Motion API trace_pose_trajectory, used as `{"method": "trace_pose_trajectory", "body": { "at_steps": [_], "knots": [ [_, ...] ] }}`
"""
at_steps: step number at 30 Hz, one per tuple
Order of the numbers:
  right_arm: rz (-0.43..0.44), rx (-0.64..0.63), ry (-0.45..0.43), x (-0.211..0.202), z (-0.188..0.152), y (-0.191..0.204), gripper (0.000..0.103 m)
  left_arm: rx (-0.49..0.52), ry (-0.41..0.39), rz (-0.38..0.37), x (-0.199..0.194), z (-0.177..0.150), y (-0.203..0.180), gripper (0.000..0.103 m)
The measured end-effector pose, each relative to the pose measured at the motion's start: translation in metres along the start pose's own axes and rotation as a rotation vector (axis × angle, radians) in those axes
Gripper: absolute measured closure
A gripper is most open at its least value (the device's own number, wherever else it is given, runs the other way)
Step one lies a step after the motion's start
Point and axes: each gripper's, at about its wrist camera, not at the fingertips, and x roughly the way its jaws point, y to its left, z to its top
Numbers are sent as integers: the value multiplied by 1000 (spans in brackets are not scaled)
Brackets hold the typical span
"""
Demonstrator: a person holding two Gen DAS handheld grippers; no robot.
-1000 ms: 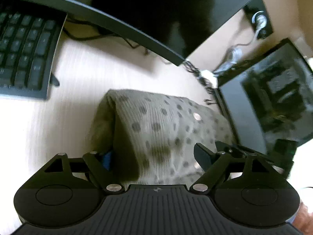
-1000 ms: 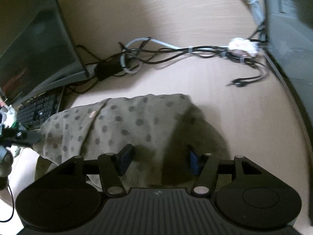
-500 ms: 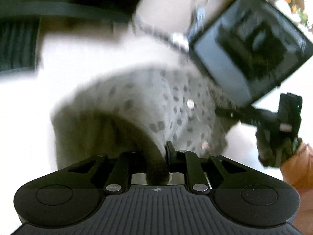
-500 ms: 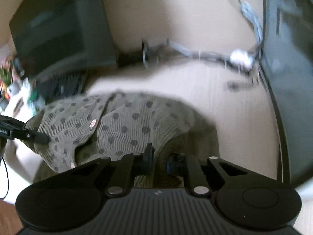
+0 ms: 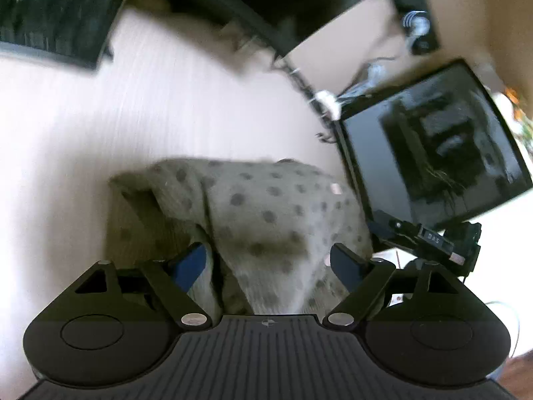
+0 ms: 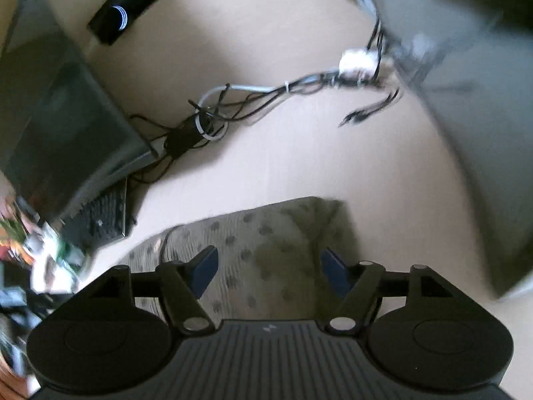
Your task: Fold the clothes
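An olive-green garment with dark polka dots lies folded on the pale wooden desk. My left gripper is open, its jaws spread wide over the near edge of the cloth. The garment also shows in the right wrist view, where my right gripper is open above it, holding nothing. The right gripper's body appears at the right of the left wrist view.
A dark monitor stands right of the garment. A keyboard lies at the far left. Tangled cables and a white plug lie behind the cloth. A second screen and a black speaker stand nearby.
Both grippers were shut on pinched cloth half a second ago. Both have now opened and let the garment go, and it lies flatter on the desk.
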Motion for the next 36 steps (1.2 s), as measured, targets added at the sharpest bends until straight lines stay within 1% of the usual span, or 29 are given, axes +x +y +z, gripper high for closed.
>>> {"method": "trace_pose_trajectory", "body": {
  "at_steps": [1,3,4,6,7,8,10,13,14,15,16,17,19,21,22,24,25,27,28,31,35,36],
  "knots": [
    [18,31,13,12,4,-2,33,-23,21,0,13,4,6,15],
    [29,62,58,40,11,-5,31,6,18,38,31,20,8,15],
    [39,49,35,46,16,0,31,22,15,57,39,28,8,16],
    [55,4,-45,51,30,15,33,70,-39,98,39,52,3,18],
    [35,-36,-84,50,35,22,33,97,-83,121,32,61,-2,18],
    [2,-85,-123,48,39,29,36,125,-127,147,24,70,-8,17],
    [-64,-184,-200,43,47,42,38,207,-207,253,12,79,-19,16],
    [-243,-356,-231,40,39,59,37,262,-251,348,-6,72,-25,16],
    [-267,-385,-244,36,34,62,36,281,-265,375,-11,69,-27,15],
    [-282,-409,-259,32,28,66,35,305,-267,358,-11,65,-31,14],
    [-282,-427,-275,31,25,71,35,330,-268,340,-11,61,-35,11],
    [-276,-443,-292,30,23,76,35,364,-269,312,-5,59,-41,10],
    [-257,-466,-321,33,21,91,35,402,-255,269,13,60,-50,9],
    [-208,-452,-300,49,25,98,35,394,-233,239,38,66,-49,8],
    [-182,-440,-264,61,26,100,34,388,-221,228,51,68,-48,7],
    [-175,-419,-140,94,20,93,34,333,-172,279,72,67,-30,8],
    [-175,-402,-96,105,13,87,34,311,-150,302,81,65,-21,8],
    [-173,-439,-137,102,-7,84,33,358,-169,309,76,50,-18,7],
    [-159,-450,-134,98,-12,82,33,375,-157,321,72,43,-16,7],
    [-113,-464,-118,85,-23,73,33,354,-121,322,62,29,-13,7],
    [-120,-503,-118,76,-33,73,33,303,-98,352,57,19,-18,7],
    [-123,-506,-120,74,-34,72,33,309,-101,364,56,15,-19,7]
  ]
}}
